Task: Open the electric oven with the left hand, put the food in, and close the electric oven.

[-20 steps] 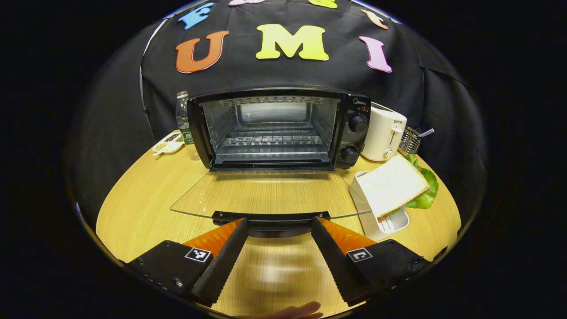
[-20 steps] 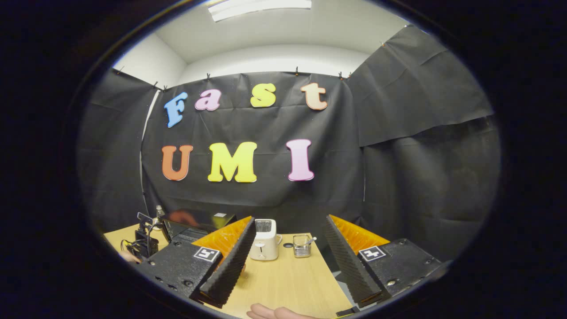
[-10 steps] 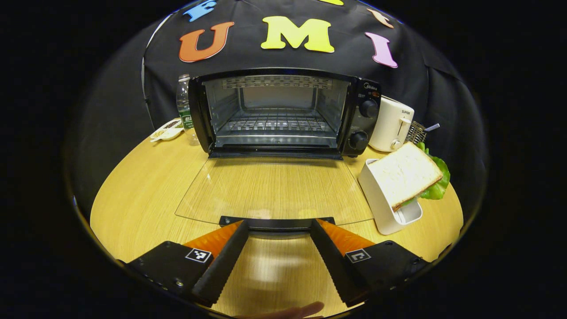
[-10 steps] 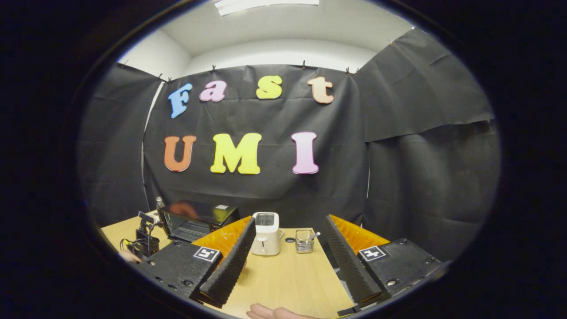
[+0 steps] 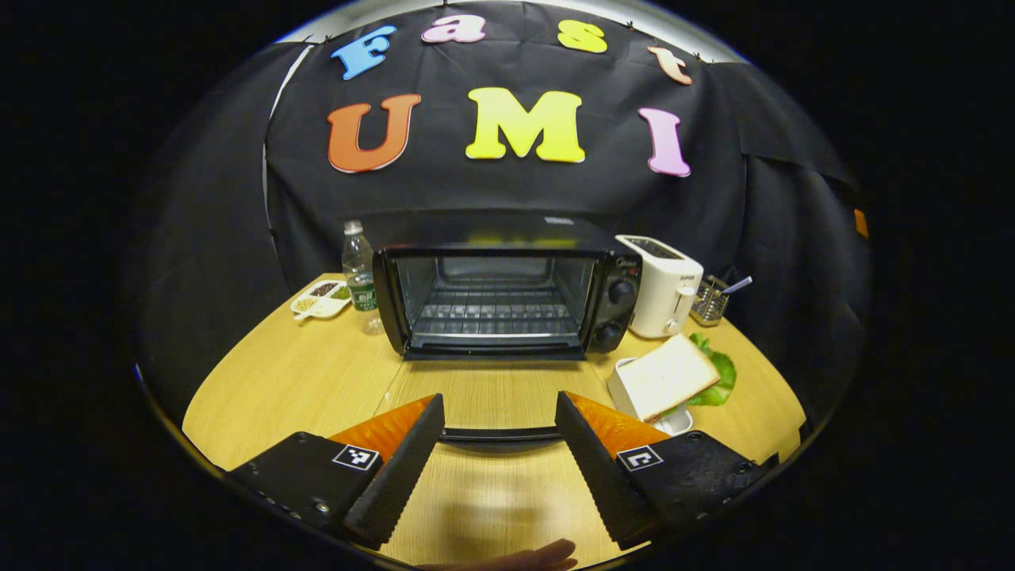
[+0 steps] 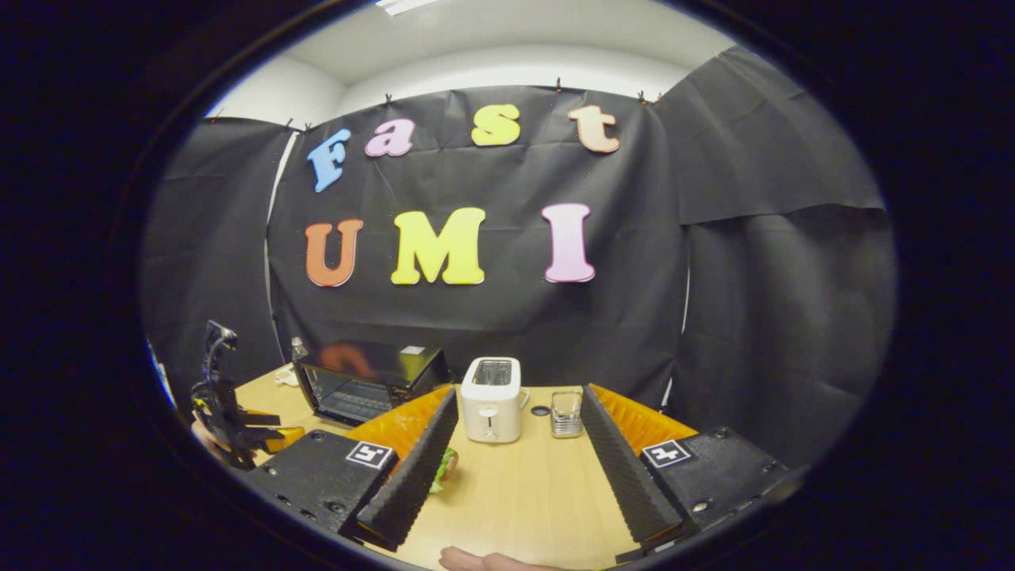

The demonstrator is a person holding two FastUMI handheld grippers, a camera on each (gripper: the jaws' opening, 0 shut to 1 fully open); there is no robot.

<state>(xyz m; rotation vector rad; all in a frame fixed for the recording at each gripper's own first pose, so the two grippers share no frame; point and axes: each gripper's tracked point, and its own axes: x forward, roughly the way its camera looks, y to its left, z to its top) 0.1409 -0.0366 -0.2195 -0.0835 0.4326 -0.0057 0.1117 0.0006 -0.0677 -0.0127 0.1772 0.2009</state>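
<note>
The oven [image 5: 499,297] stood open at the table's [image 5: 301,381] back; its glass door's handle [image 5: 499,434] was partly hidden behind the wide-spread left gripper [image 5: 498,452]. Square bread [image 5: 662,377] rested beside it, half covering leafy lettuce [image 5: 720,381]. The right gripper [image 6: 519,468] gaped empty.

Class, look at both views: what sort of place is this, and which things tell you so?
Probably a staged kitchen corner in a recording booth: an open oven, a toaster and a sandwich share a wooden table, backed by black cloth pinned up as a wall.
</note>
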